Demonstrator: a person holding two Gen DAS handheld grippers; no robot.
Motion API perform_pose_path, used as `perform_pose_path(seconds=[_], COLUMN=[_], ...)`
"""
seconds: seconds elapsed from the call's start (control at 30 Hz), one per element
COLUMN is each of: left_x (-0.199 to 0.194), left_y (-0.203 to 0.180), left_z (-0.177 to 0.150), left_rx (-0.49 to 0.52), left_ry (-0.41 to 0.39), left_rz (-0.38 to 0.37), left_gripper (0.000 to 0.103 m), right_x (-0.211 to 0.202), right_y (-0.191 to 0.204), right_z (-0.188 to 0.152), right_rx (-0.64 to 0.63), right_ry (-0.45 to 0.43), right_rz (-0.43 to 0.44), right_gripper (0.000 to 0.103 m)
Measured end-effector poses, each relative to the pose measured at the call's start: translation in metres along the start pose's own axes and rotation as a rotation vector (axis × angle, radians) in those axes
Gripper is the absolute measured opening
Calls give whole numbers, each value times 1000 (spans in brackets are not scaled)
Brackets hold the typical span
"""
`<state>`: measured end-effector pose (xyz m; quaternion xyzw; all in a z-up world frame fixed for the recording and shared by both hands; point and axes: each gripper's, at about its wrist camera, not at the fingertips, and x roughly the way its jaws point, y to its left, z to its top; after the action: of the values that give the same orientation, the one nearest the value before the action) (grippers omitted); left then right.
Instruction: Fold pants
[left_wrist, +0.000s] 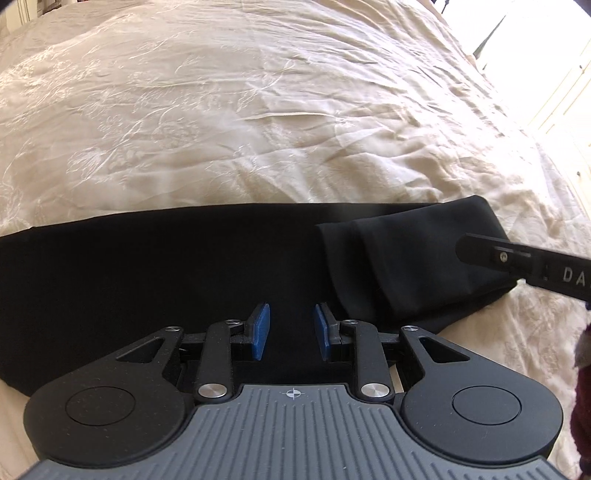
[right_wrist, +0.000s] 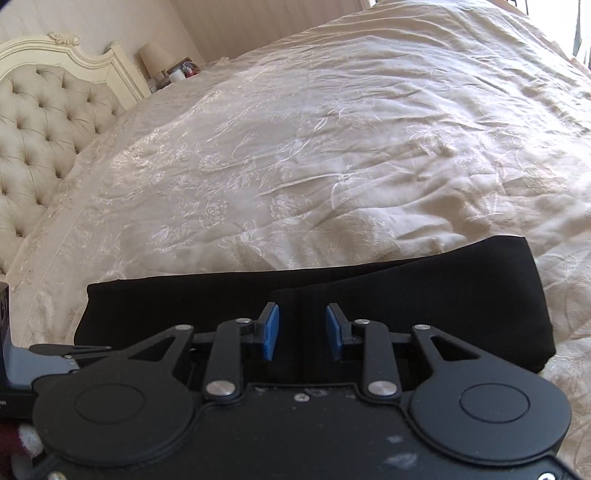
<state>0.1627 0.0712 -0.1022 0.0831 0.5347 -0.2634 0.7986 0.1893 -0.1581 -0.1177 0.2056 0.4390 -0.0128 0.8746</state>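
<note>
Lying across the near edge of the bed (left_wrist: 258, 110), the black pants (left_wrist: 166, 266) make one long dark band on the cream embroidered bedspread (right_wrist: 332, 147), w/ one end doubled back over itself at the right in the left wrist view; folded layer shows its own edges there. Left gripper (left_wrist: 291, 328) hangs over the pants' middle, angled down, blue pads (left_wrist: 261, 330) apart w/ only flat cloth showing in the gap, nothing pinched: released. Right gripper (right_wrist: 302, 330) sits over the doubled end, jaws parted, pads not pressing on anything; cloth lies flat below it, so also released. In the left wrist view a black finger of the right gripper pokes in from the right edge over the folded end. Tufted headboard (right_wrist: 40, 122) at far left of the bed, lamp (right_wrist: 153, 59) beside it. Pants' far long edge runs roughly parallel to the bed's near edge.
</note>
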Motion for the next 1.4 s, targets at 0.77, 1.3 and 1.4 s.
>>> perform_pose_path(seconds=[0.77,1.3,1.4], left_x=[75,-40,-55], left_y=[-70,11,28], left_z=[35,-60,-79], left_rx=[119,-245,-304], left_ry=[92,121,126], left_rz=[176,374,393], left_gripper=[26,26,26], right_x=[26,-48,-48], right_y=[-147,-109,-90], right_z=[-3,-23,-38], right_rx=[154,110,84], right_ry=[142,41,72], right_rz=[-222,-13,33], right_gripper=[0,11,11])
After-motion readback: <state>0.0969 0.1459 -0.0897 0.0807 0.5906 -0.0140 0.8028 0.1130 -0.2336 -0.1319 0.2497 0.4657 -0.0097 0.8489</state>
